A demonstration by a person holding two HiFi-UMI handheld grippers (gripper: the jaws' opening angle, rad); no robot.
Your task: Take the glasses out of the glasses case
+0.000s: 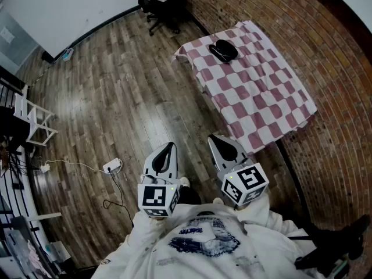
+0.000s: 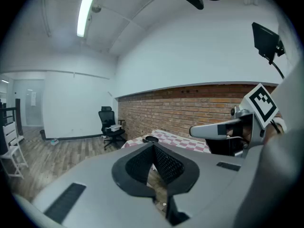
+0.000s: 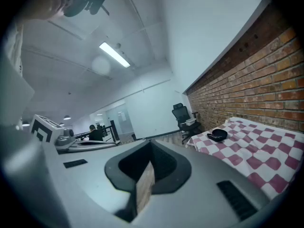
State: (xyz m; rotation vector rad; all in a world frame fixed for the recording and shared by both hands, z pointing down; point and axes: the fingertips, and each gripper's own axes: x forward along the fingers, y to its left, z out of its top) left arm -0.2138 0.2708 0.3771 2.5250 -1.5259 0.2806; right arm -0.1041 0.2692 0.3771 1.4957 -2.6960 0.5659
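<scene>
A black glasses case lies closed at the far end of a table with a pink-and-white checked cloth. It shows small ahead in the left gripper view and the right gripper view. Both grippers are held close in front of the person's chest, over the wooden floor and well short of the table. My left gripper is shut with nothing in it. My right gripper has its jaws together at the tip and holds nothing. No glasses are visible.
A brick wall runs along the table's right side. A black office chair stands beyond the table's far end. A white rack and a power strip with cable sit on the floor at left. A person sits far off.
</scene>
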